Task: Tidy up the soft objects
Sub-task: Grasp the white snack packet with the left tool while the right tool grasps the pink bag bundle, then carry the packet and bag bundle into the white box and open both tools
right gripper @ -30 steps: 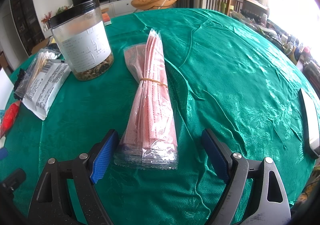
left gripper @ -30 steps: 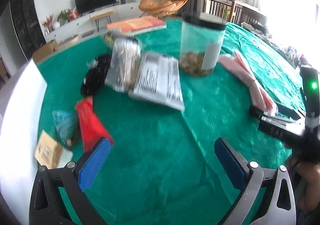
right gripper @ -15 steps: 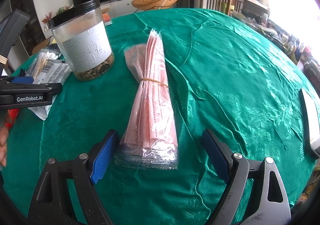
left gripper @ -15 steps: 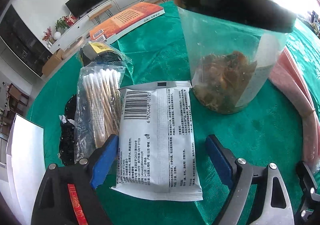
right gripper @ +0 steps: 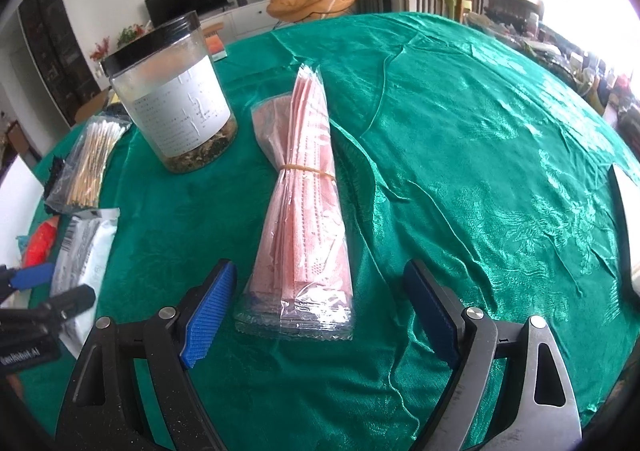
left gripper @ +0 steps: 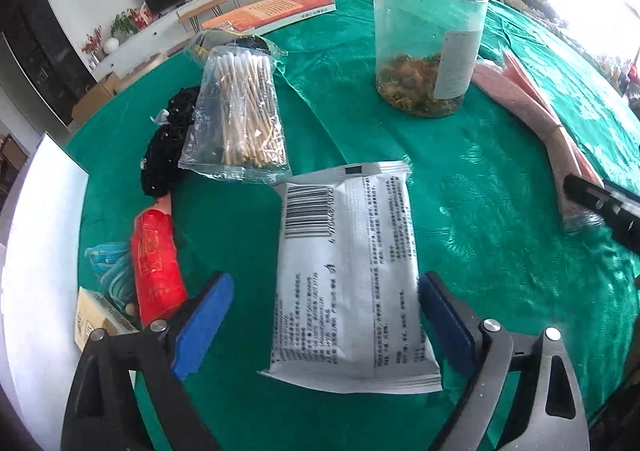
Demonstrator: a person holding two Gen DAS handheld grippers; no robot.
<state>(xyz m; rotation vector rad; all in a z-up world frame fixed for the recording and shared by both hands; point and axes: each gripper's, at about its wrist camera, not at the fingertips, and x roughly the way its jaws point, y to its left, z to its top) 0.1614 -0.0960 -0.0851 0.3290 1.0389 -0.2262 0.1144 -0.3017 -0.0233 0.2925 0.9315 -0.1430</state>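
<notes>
A white printed packet [left gripper: 350,271] lies flat on the green tablecloth between the open fingers of my left gripper [left gripper: 324,325]; the blue pads stand on either side of its near half, apart from it. It also shows in the right wrist view [right gripper: 86,251]. A pink bundle of masks in clear wrap [right gripper: 304,211], banded with a rubber band, lies between the open fingers of my right gripper [right gripper: 316,313], untouched. A bag of cotton swabs [left gripper: 238,119], a black mesh bundle [left gripper: 166,147] and a red pouch [left gripper: 156,265] lie to the left.
A clear jar with a black lid [left gripper: 428,39] stands behind the packet. An orange book [left gripper: 272,9] lies at the far edge. A white board [left gripper: 36,271] and a small carton [left gripper: 98,321] sit at the left. A flat white object [right gripper: 626,223] lies at the right.
My left gripper pulled back from the jar and the white packet came with it, now lying apart from the swab bag. My right gripper has stayed still around the pink bundle.
</notes>
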